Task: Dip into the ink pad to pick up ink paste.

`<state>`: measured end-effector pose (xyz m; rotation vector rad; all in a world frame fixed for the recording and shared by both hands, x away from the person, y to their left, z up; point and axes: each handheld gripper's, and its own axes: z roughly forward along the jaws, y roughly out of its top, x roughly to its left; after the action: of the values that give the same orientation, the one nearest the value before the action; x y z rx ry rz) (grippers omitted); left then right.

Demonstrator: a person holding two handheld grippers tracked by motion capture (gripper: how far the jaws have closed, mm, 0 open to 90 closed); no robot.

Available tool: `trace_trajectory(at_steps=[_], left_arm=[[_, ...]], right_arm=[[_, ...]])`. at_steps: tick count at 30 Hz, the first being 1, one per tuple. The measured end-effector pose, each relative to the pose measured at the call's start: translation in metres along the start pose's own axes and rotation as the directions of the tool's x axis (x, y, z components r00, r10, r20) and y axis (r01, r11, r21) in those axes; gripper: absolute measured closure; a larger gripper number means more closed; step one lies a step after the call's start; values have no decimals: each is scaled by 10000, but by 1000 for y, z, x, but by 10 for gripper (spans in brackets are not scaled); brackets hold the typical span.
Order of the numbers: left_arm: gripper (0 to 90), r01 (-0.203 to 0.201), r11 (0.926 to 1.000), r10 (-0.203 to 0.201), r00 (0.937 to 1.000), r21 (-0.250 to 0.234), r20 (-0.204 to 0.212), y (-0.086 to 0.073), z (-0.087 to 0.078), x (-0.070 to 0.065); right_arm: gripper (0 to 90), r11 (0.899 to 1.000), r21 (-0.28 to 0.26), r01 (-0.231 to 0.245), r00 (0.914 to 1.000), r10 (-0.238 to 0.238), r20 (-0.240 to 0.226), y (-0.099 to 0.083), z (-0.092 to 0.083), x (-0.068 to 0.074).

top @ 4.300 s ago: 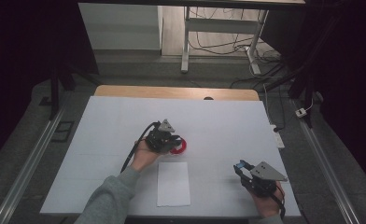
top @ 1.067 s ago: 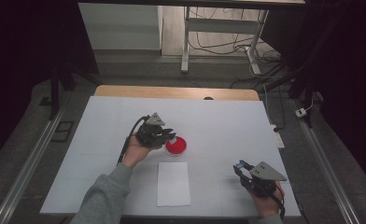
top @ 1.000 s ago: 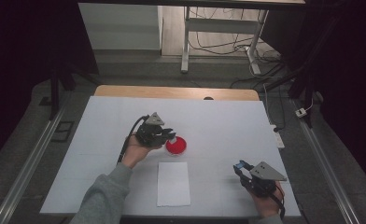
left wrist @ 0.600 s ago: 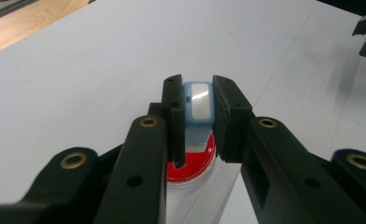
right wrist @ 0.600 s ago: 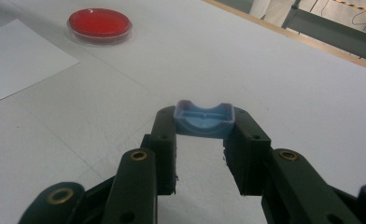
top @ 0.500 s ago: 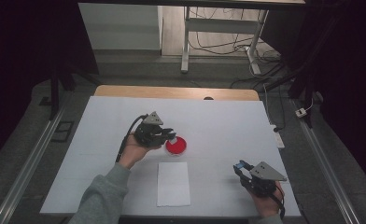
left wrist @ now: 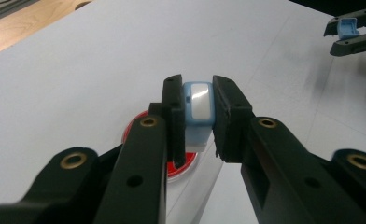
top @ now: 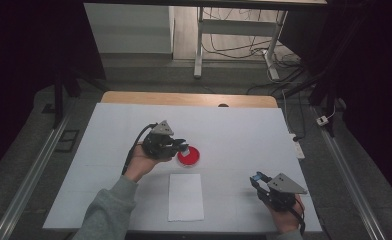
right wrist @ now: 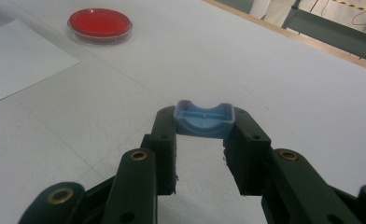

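Two claws each clamp a blue piece: the left claw holds a stamp upright, just above the red dish. Paper lies nearer the person, and the right claw keeps the cap well apart.

red dish, white paper, blue-and-white block, blue cap
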<state>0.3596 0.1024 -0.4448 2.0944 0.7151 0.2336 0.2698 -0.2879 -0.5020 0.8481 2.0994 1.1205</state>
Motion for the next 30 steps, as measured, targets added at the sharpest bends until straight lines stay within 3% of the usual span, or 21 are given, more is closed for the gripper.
trace_trajectory(at_steps=[15,30], left_arm=[[760,-222,9998,222,9997,-10,69,-6,-14,-10],[759,-98,9999,97,9996,35,249,-17,-22,-10]], right_arm=[[652,10000,-34,-66,10000,66,-10,-1,0,-1],[651,10000,0,-17,10000,17,-22,0,0,0]])
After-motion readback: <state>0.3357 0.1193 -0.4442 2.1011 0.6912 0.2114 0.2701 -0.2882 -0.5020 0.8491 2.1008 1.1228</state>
